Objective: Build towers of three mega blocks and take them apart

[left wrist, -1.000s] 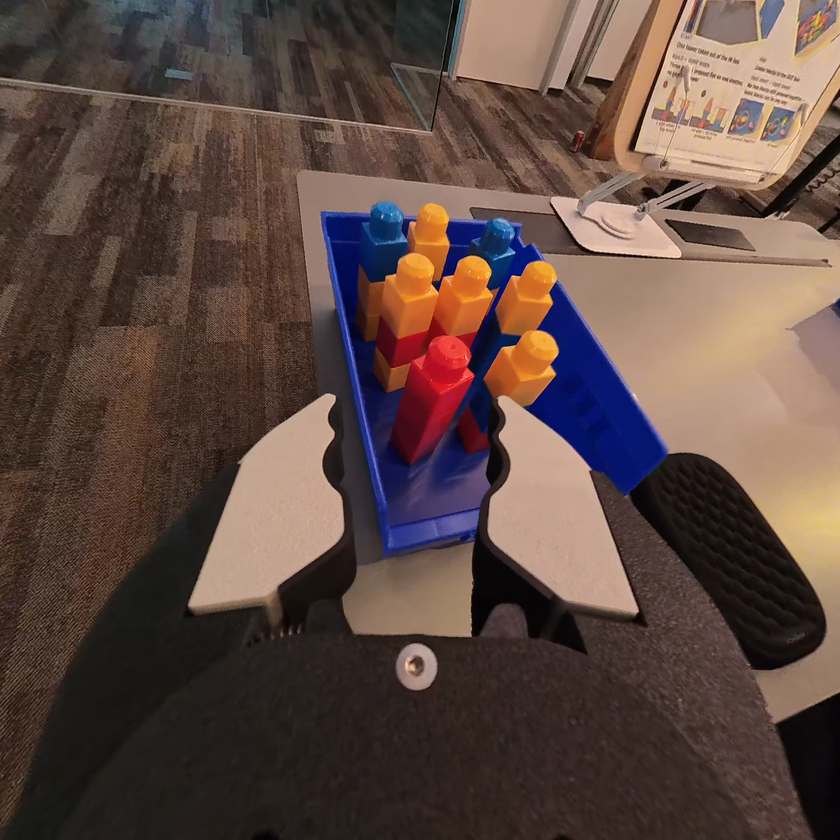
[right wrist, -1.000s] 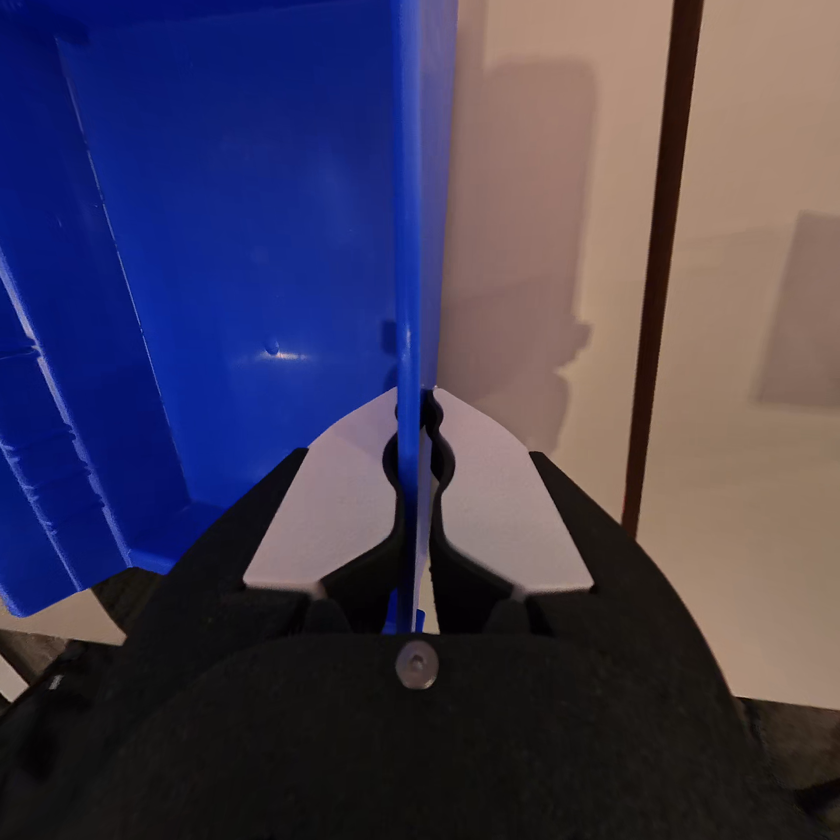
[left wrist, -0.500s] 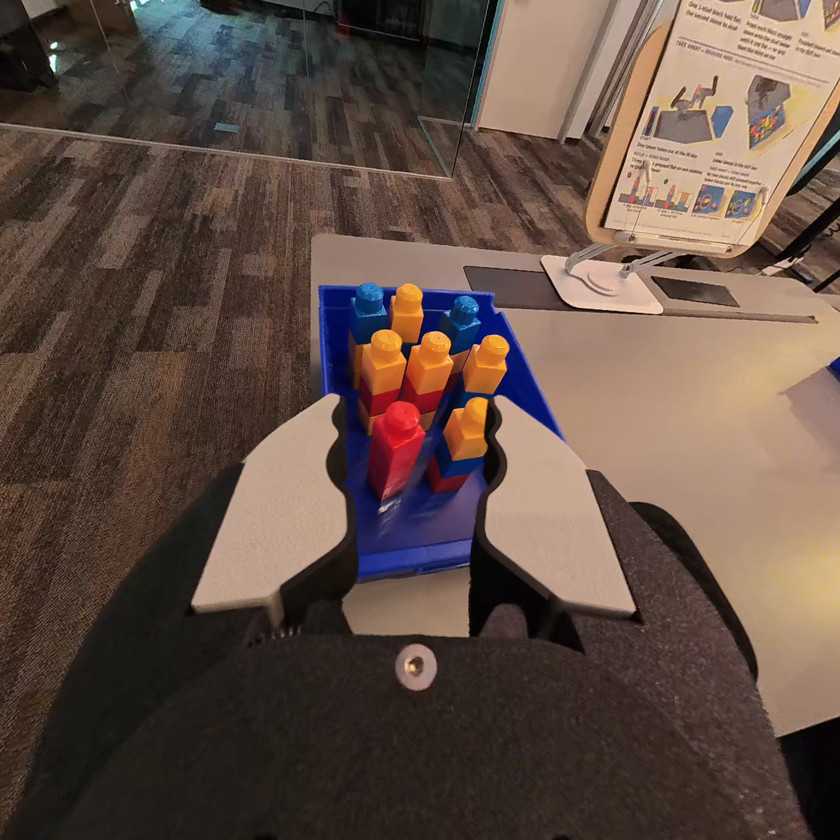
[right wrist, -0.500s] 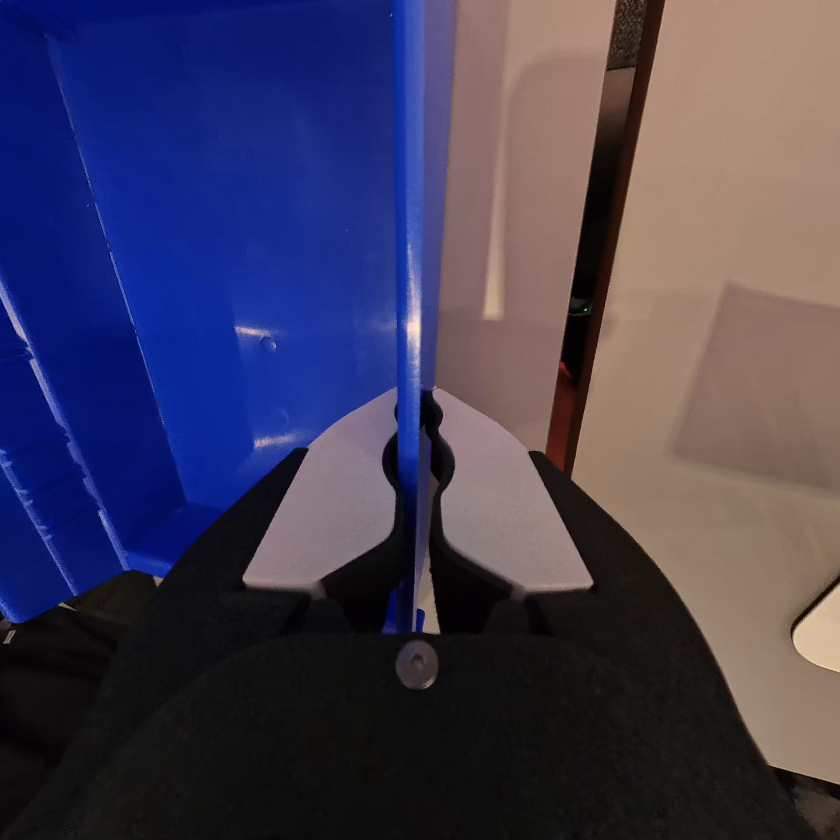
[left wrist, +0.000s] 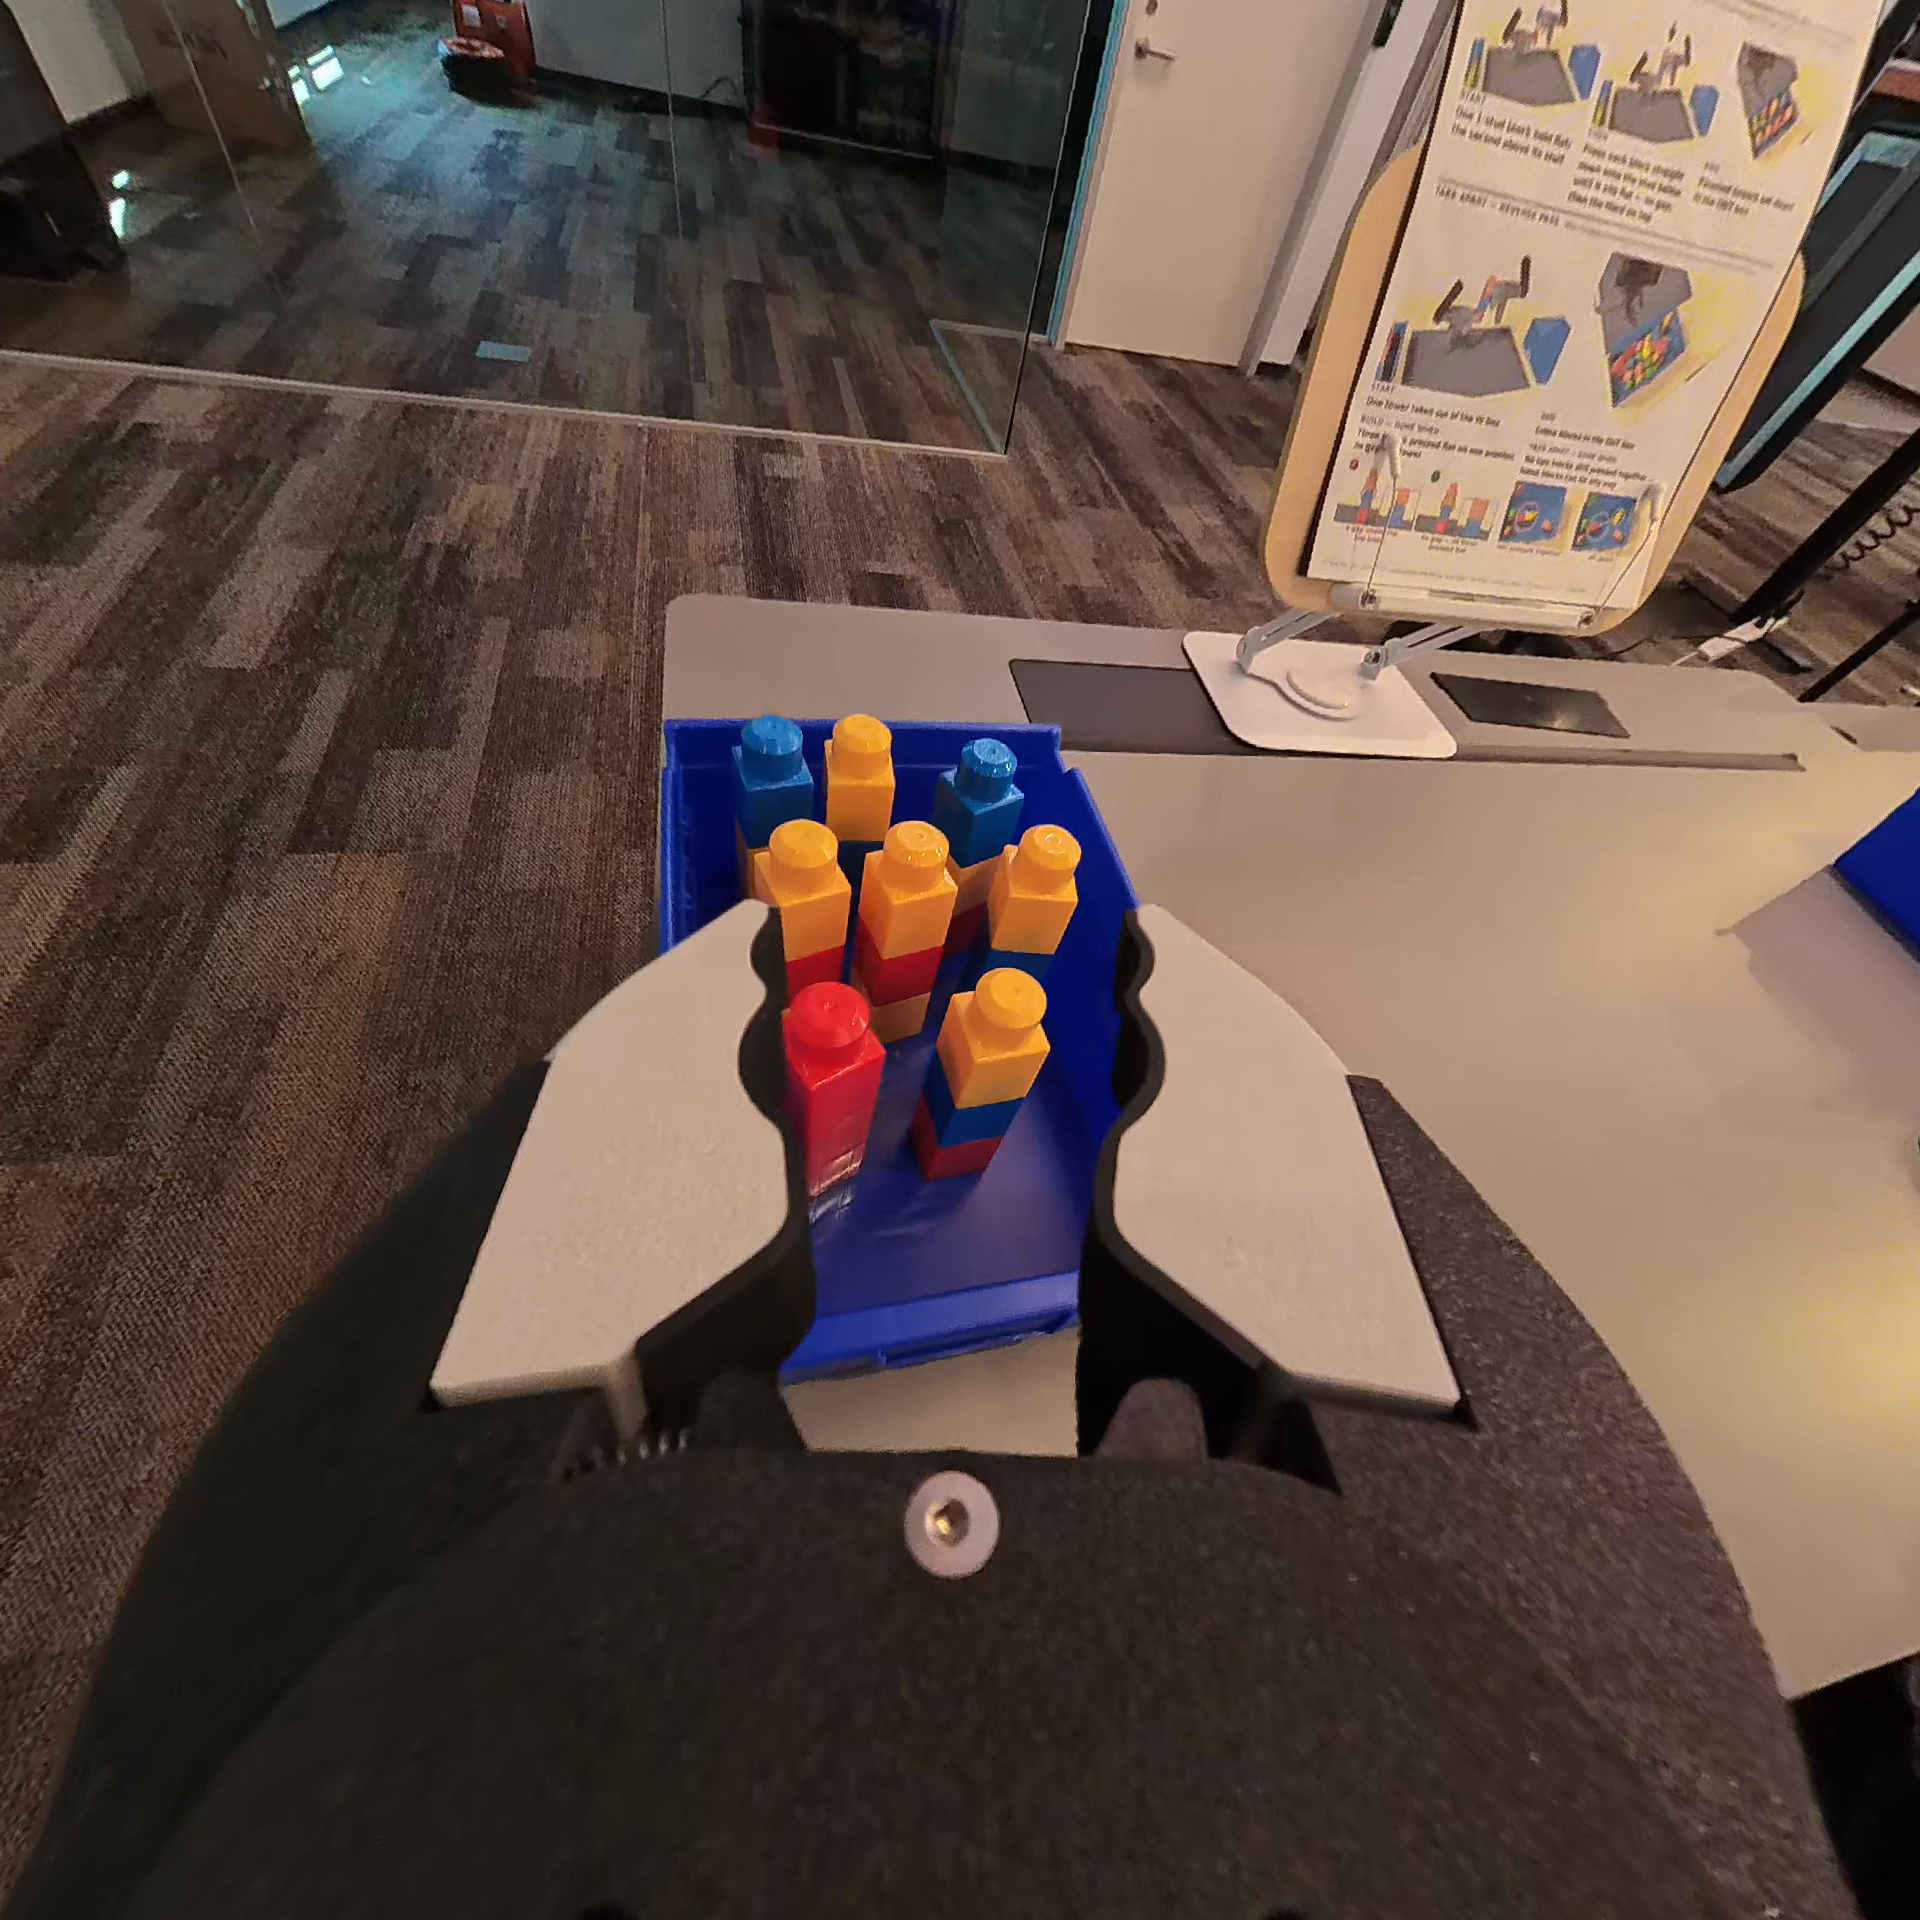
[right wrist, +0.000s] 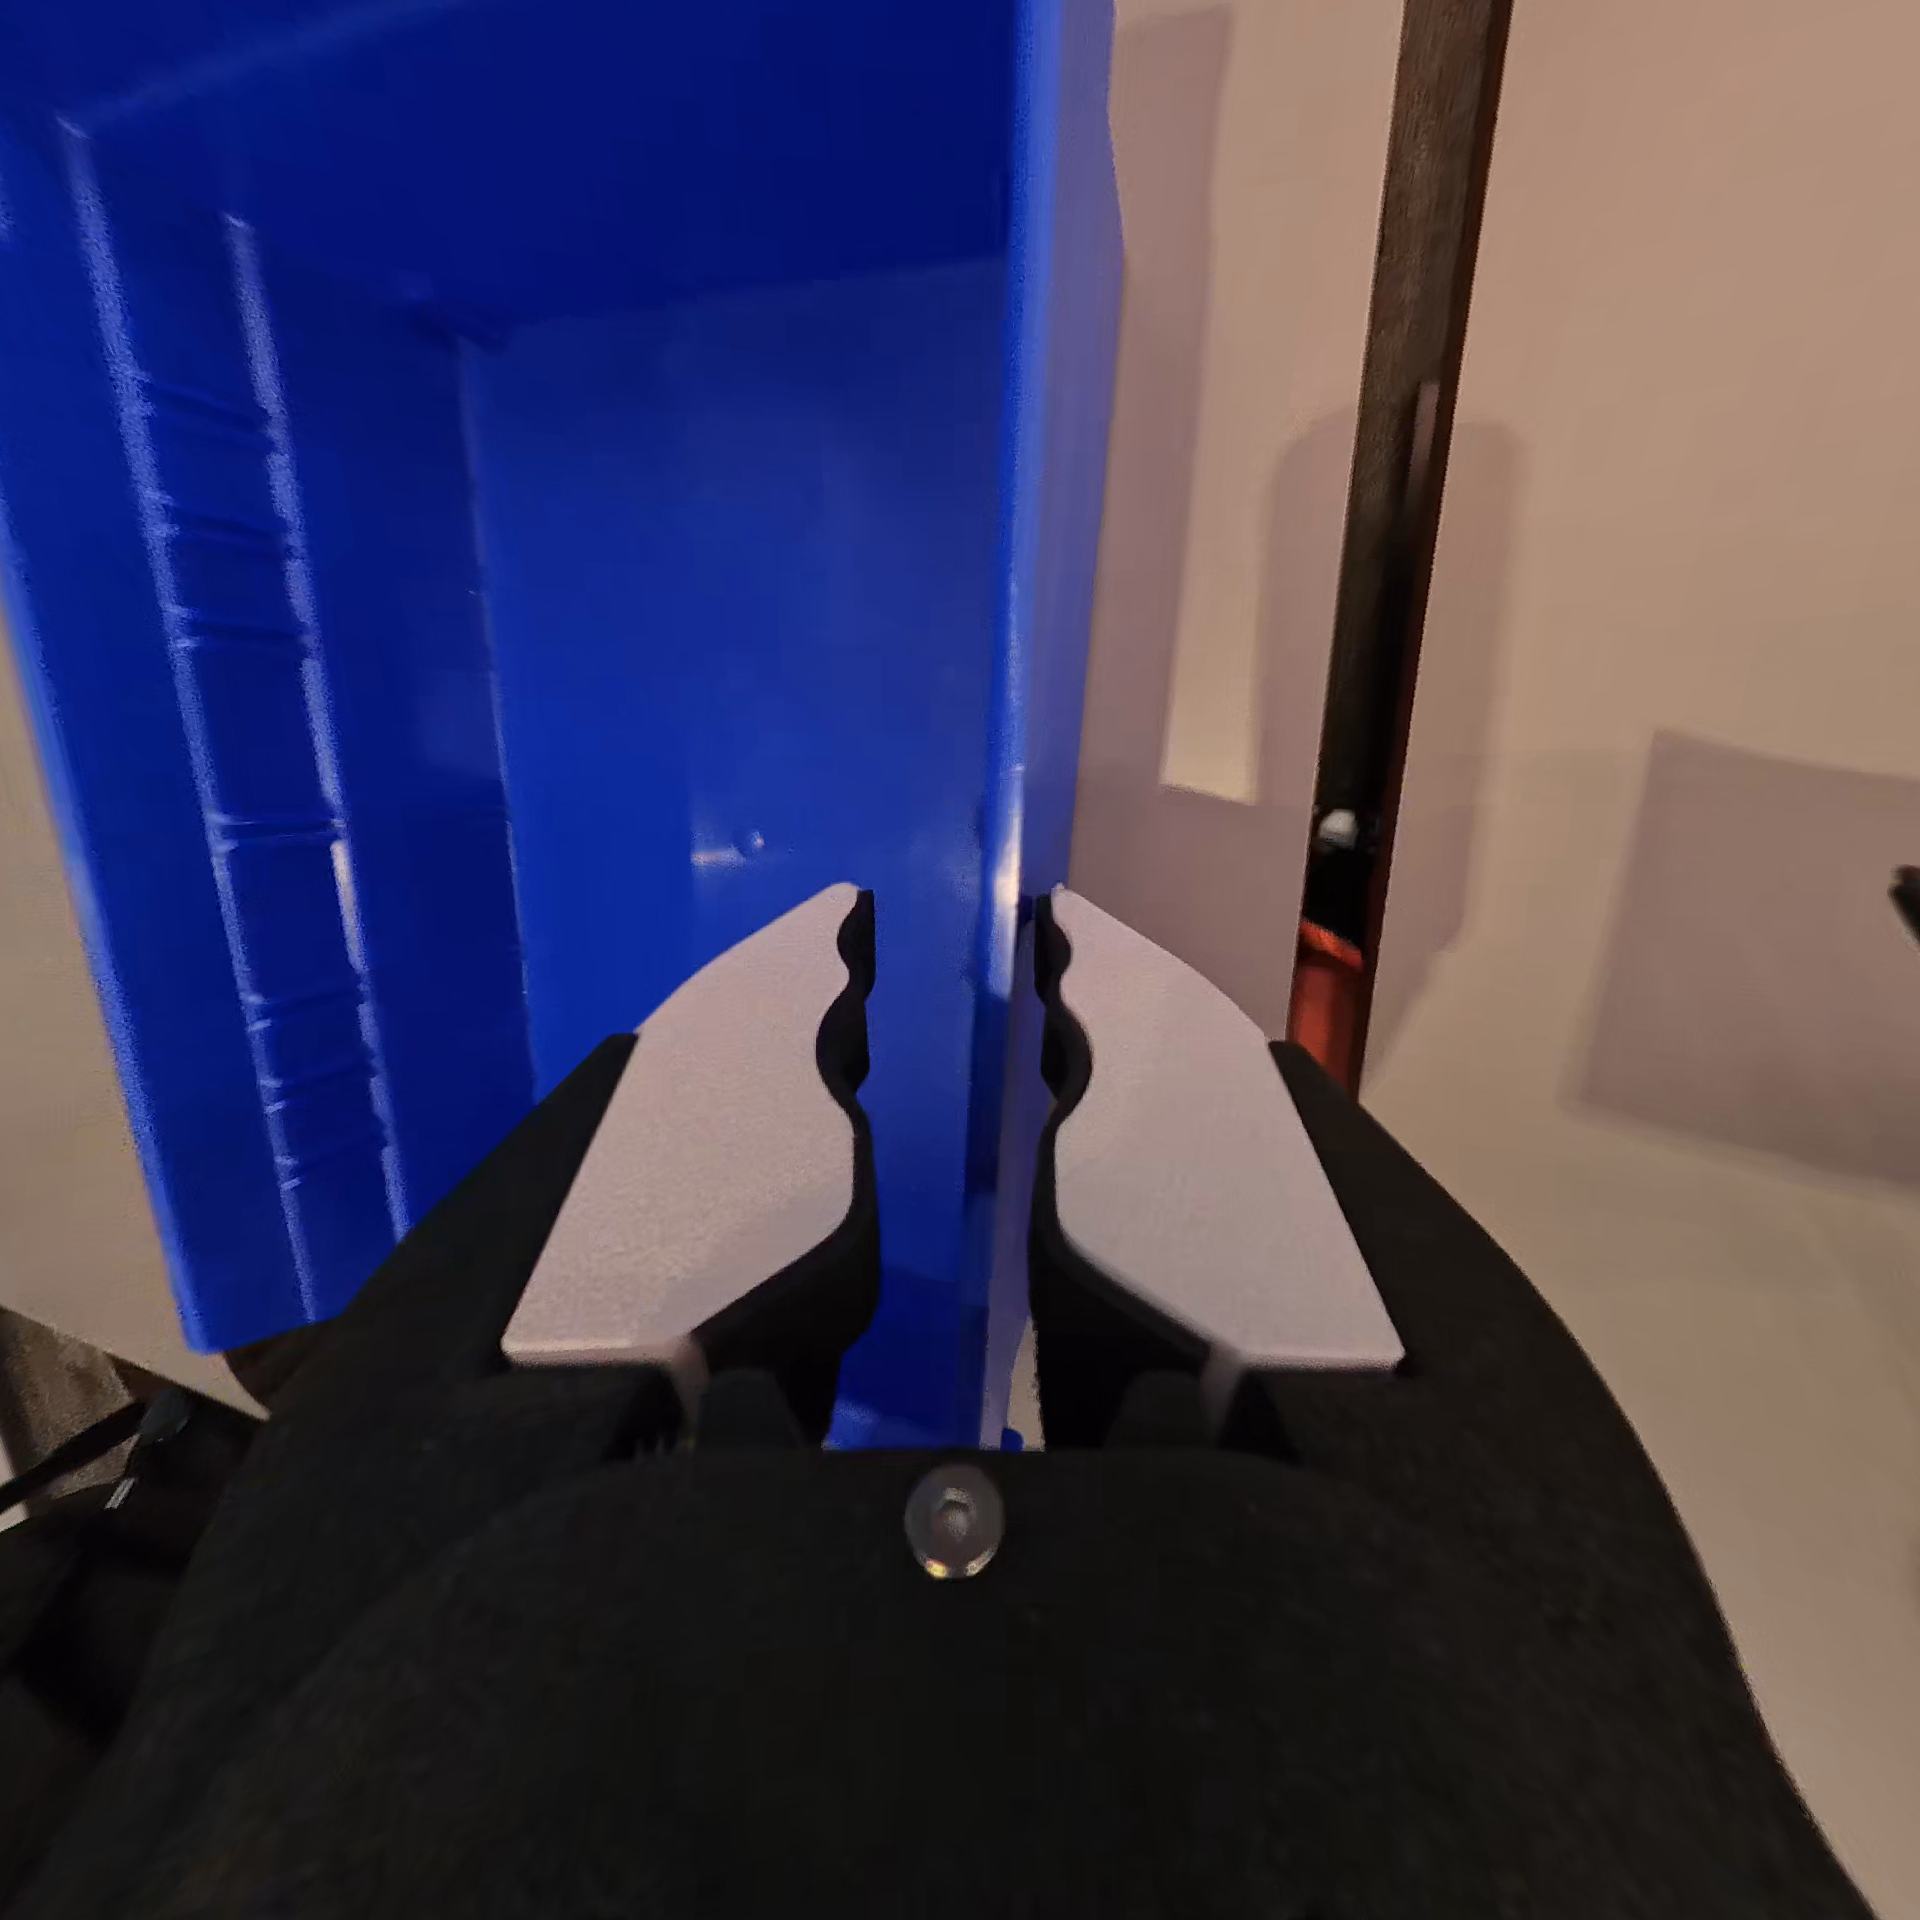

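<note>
A blue bin (left wrist: 940, 1304) at the table's left edge holds several upright block towers. The nearest are an all-red tower (left wrist: 831, 1081) and a yellow-blue-red tower (left wrist: 982, 1075); behind them stand yellow-topped and blue-topped towers (left wrist: 902, 904). My left gripper (left wrist: 948, 925) is open and empty, above and in front of the bin, with the near towers showing between its fingers. In the right wrist view, my right gripper (right wrist: 954, 899) is open, its fingers astride the right wall of a second blue bin (right wrist: 727, 623) that looks empty.
A grey table (left wrist: 1455, 987) carries a white stand base (left wrist: 1320, 701) with an instruction board (left wrist: 1558, 312) at the back. A corner of another blue bin (left wrist: 1886, 894) shows at the right edge. Patterned carpet (left wrist: 312, 727) lies left of the table. A dark gap (right wrist: 1392, 520) splits the tabletop.
My left gripper has pulled back and up from the tower bin, which now looks smaller. My right gripper has opened and let go of the empty bin's wall.
</note>
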A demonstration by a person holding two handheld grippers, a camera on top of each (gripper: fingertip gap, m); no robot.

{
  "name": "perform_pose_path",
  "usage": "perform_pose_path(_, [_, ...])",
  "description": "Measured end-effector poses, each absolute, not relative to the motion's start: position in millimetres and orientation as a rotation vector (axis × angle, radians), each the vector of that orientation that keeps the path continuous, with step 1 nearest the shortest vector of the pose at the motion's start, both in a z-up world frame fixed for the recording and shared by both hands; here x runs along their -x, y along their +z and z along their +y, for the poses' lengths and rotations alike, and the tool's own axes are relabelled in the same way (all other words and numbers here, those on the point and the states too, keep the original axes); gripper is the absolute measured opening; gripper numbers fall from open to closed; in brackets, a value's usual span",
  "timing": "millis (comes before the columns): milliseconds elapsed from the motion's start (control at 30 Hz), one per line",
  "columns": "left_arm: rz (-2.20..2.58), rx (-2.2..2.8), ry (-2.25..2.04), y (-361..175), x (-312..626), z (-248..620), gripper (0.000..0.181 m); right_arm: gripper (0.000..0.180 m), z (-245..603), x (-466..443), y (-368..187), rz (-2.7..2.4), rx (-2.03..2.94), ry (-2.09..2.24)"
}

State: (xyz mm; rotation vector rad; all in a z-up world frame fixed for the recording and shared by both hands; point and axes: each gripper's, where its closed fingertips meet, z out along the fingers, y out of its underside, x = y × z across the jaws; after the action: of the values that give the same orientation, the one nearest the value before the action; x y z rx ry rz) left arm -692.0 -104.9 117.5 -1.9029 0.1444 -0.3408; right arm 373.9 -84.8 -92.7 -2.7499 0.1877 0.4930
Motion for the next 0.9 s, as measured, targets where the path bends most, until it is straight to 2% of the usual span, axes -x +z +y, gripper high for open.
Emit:
perform_pose_path(100, [0.156,1.858,-0.345,134,687,-108,0.063,0.034,-86,-376,-65,0.154,2.684,0.452])
perform_pose_path(233, [0.207,1.744,-0.336,175,672,-116,0.067,0.031,-87,-379,-18,0.063,2.594,0.299])
perform_pose_path(367, [0.263,1.637,-0.323,213,648,-125,0.068,0.03,-75,-356,53,-0.073,2.361,0.207])
perform_pose_path(467, [0.312,1.653,-0.35,218,623,-128,0.067,0.029,-64,-315,116,-0.271,2.09,0.122])
perform_pose_path(567, [0.352,1.745,-0.264,194,604,-127,0.063,0.031,-61,-249,163,-0.454,1.85,0.188])
perform_pose_path(733, [0.341,1.836,-0.117,125,579,-128,0.064,0.032,-62,-155,218,-0.572,1.428,0.157])
perform_pose_path(800, [0.311,1.85,-0.131,95,570,-125,0.062,0.028,-60,-112,222,-0.638,1.357,0.213])
perform_pose_path(900, [0.246,1.895,-0.173,54,568,-118,0.065,0.032,-52,-49,205,-0.75,1.429,0.353])
